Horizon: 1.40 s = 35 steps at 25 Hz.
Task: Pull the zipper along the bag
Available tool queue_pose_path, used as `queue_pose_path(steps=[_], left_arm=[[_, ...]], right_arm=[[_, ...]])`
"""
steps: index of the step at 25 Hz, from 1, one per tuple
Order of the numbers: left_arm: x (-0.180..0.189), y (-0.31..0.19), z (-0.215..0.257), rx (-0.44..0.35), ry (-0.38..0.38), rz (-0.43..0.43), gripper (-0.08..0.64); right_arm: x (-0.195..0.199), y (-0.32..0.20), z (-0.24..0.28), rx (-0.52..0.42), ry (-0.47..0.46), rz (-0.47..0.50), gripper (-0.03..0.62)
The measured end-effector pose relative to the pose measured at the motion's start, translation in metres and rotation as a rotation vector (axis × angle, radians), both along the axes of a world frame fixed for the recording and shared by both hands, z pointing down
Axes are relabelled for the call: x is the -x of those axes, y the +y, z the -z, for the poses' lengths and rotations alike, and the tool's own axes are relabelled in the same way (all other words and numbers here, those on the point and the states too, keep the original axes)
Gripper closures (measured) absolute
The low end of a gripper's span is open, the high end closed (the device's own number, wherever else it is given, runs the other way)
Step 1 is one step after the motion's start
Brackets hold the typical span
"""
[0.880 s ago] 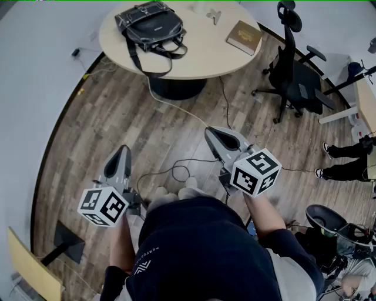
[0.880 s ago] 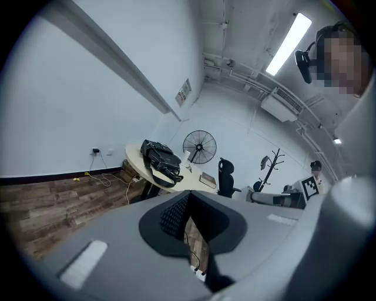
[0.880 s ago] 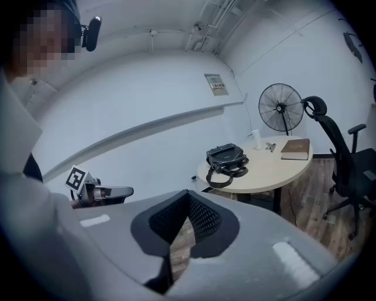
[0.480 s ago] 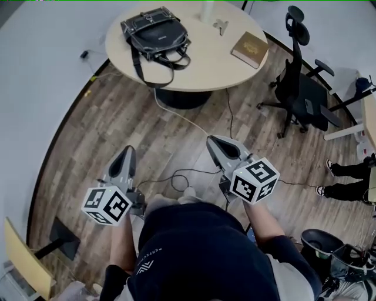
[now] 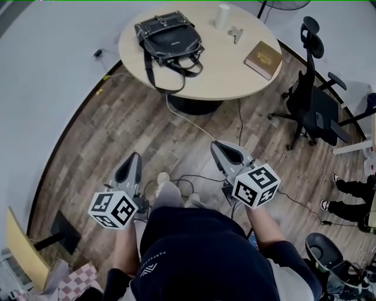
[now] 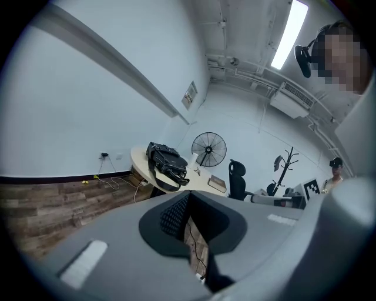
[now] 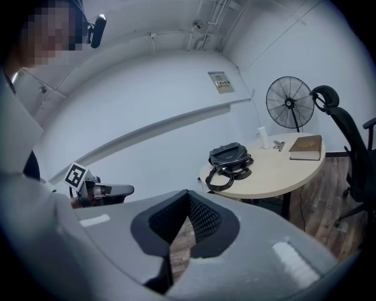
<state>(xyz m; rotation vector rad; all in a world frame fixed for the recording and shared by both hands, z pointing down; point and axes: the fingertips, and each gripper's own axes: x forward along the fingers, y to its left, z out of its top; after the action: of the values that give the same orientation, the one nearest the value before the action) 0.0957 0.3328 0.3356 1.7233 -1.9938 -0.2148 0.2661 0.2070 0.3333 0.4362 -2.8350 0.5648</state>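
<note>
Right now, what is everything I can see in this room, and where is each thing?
Table: one, beige, round, far ahead.
Bag: one, black, on the table's left part.
Book: one, brown, near the table's right edge.
Cylinder: one, white, upright on the table's far side.
Office chair: one, black, right of the table.
Fan: one, black, behind the table.
Cables: several, white and black, on the wooden floor.
Left tongs: one, grey, shut, empty, low left.
Right tongs: one, grey, shut, empty, low right.
</note>
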Motion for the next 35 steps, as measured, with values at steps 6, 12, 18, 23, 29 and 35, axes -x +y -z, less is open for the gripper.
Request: queue_pose_path(steps=[6, 12, 18, 23, 29, 35], left_arm=[[0.021, -0.023, -0.011, 0.001, 0.02, -0.021, 0.546], [0.067, -0.067, -0.014, -0.007, 0.032, -0.069, 0.545], [0.129, -0.098, -0.02, 0.019, 0.043, -0.109, 0.545], [0.184, -0.116, -0.031, 0.025, 0.053, -0.134, 0.545], [0.226, -0.133, -0.038, 0.061, 0.028, -0.178, 0.545], [0.238, -0.151, -0.046, 0.075, 0.021, -0.19, 0.545]], right_arm=[[0.024, -0.011, -0.008, 0.0, 0.012, -0.004, 0.589], [0.07, -0.042, -0.016, -0.006, 0.031, -0.051, 0.588], [0.14, -0.074, -0.022, -0.014, 0.044, -0.079, 0.588], [0.198, -0.096, -0.029, -0.02, 0.057, -0.108, 0.586], [0.24, -0.122, -0.037, -0.026, 0.073, -0.153, 0.537], [0.25, -0.142, -0.044, -0.007, 0.079, -0.192, 0.526]])
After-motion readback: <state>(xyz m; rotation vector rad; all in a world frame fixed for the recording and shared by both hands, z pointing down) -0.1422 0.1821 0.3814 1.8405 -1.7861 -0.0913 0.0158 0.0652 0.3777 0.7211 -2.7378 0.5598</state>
